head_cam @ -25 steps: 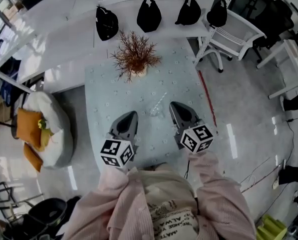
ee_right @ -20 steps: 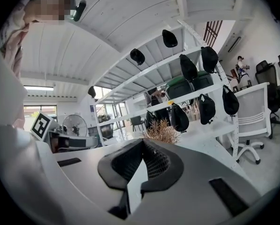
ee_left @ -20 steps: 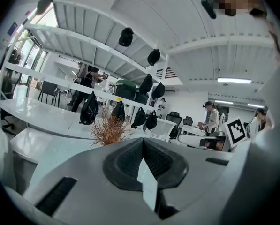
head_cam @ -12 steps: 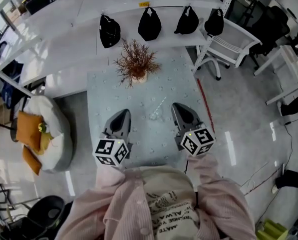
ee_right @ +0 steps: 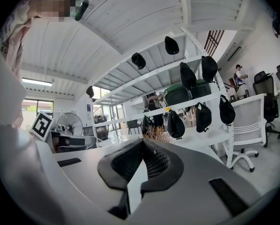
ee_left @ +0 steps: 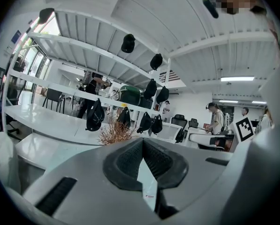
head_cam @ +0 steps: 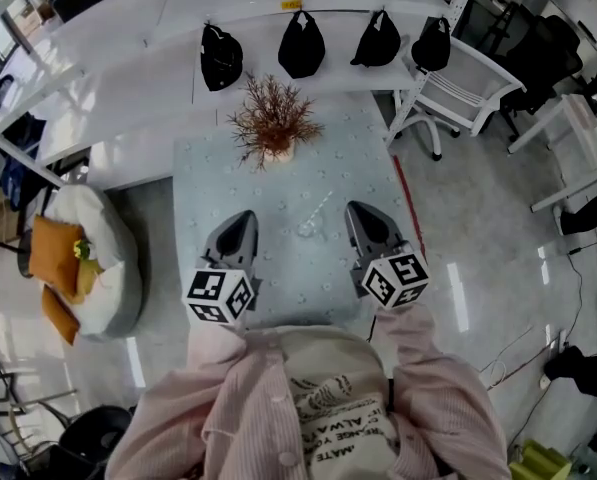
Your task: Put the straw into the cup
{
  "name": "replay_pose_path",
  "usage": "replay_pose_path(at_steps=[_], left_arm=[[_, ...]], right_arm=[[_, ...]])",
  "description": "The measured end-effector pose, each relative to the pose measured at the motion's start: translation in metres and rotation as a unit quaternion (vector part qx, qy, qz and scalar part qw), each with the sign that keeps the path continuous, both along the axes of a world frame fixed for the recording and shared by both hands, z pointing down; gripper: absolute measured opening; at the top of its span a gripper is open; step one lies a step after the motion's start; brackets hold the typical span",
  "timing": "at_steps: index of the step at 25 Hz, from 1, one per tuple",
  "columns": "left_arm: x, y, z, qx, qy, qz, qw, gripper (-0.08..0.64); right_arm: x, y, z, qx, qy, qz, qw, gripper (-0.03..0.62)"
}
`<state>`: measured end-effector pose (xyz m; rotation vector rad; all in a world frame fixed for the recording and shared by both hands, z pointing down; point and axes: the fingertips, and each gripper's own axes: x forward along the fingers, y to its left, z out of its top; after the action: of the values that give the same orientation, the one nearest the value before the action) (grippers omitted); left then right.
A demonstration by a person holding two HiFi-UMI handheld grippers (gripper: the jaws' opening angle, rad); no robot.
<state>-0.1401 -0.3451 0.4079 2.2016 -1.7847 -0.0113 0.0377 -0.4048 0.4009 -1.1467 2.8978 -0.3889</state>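
Observation:
A small clear cup stands on the pale blue-green table, between my two grippers. A thin clear straw lies just beyond the cup, slanting up to the right. My left gripper hovers to the cup's left and my right gripper to its right, both pointing away from me. Each is shut with nothing in it. In the left gripper view the left gripper has its tips together, and so has the right gripper in the right gripper view. The jaws hide cup and straw there.
A dry reddish plant in a small pot stands at the table's far side. Beyond it, black bags hang along a white shelf. A white chair stands at the right and a white beanbag with orange cushions at the left.
Both grippers have lifted a little above the table, and the left one has drifted slightly left. Cup and straw lie where they were.

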Motion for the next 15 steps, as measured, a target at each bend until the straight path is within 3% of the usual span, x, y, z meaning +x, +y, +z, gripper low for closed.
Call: replay_pose_path(at_steps=[15], left_arm=[[-0.0038,-0.009,0.0068,-0.006,-0.009,0.0,0.9999,0.0]], right_arm=[[0.0096,-0.0067,0.0053,0.003,0.009,0.019,1.0,0.0]])
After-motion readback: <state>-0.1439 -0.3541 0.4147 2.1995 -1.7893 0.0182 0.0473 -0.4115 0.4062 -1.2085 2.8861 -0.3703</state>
